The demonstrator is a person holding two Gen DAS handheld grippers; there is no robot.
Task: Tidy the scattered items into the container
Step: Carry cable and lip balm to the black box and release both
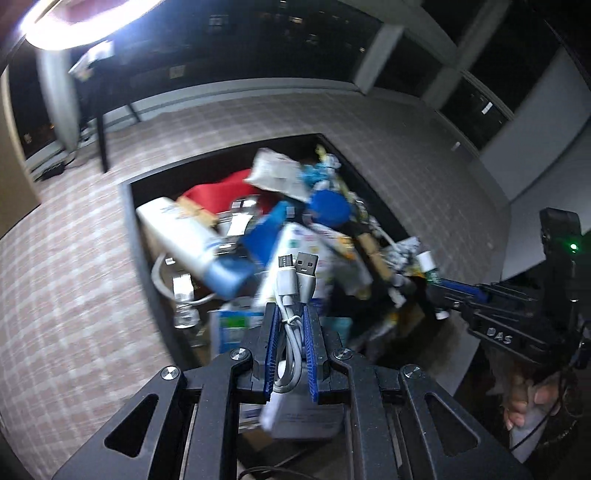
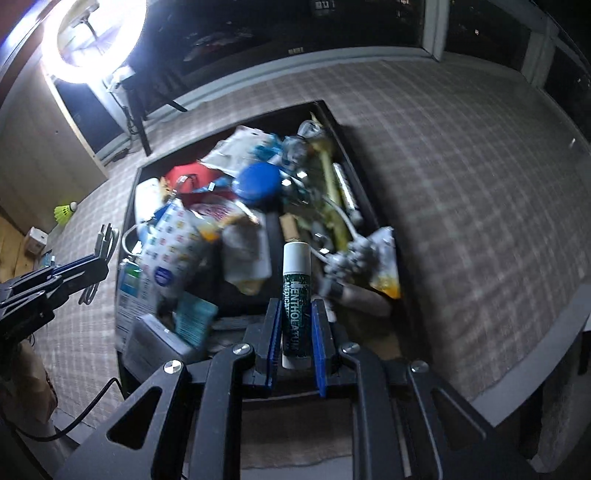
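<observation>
My left gripper (image 1: 291,314) is shut on a bundled white USB cable (image 1: 293,291), held above the black container (image 1: 147,266). My right gripper (image 2: 295,310) is shut on a green and white Mentholatum lip balm stick (image 2: 295,295), held above the same container (image 2: 354,173). The container is heaped with items: a white lotion tube (image 1: 177,229), a blue round lid (image 2: 256,181), a red pouch (image 2: 186,175) and packets. The right gripper also shows in the left wrist view (image 1: 443,295) at the container's right side. The left gripper shows in the right wrist view (image 2: 99,258) at its left side.
The container sits on a checked cloth (image 2: 461,184). A bright ring light (image 2: 92,33) stands at the back left. A yellow shuttlecock (image 2: 64,212) and a small white box (image 2: 37,238) lie at the far left. Dark windows run behind.
</observation>
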